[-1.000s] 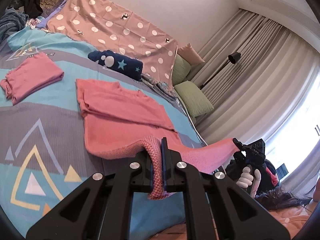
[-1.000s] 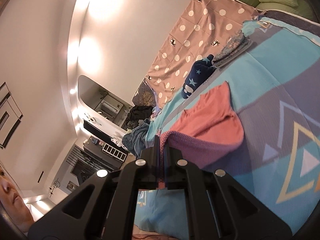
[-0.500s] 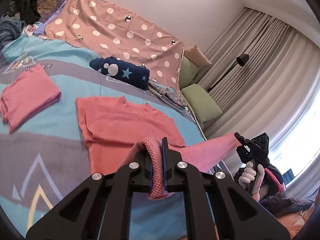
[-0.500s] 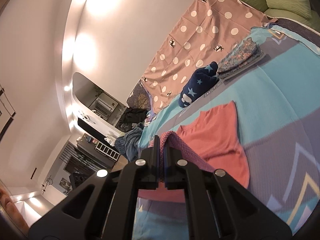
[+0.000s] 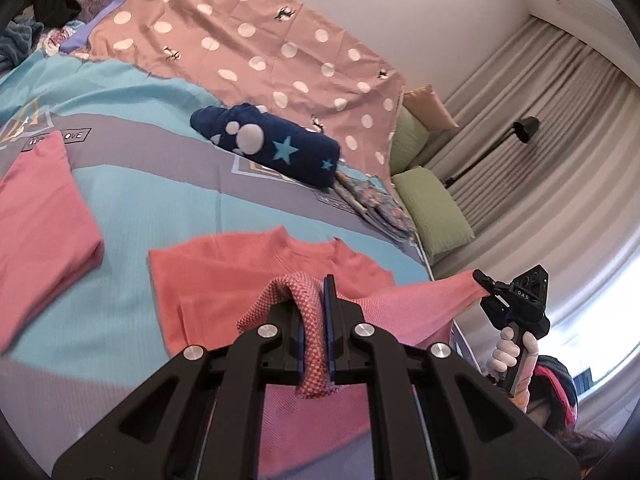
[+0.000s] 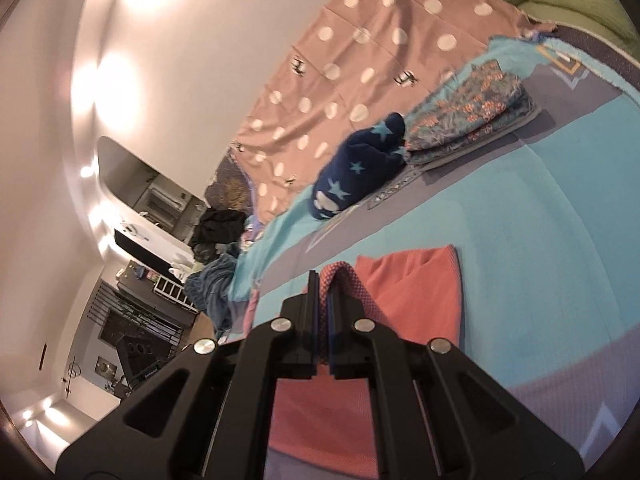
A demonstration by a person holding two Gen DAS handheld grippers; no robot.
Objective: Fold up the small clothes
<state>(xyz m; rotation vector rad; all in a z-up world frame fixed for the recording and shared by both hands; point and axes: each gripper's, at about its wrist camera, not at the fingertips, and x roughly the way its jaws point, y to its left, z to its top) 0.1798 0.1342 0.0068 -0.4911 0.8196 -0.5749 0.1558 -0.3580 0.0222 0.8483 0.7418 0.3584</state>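
Coral-pink knit shirt hem is pinched in closed left gripper and closed right gripper, seen at 3 o'clock; collar lies toward 12 o'clock

The left gripper pinches the pink shirt's hem at six o'clock. At four o'clock the right gripper grips its far corner, stretched taut above the bedspread. A folded pink garment lies at nine o'clock.
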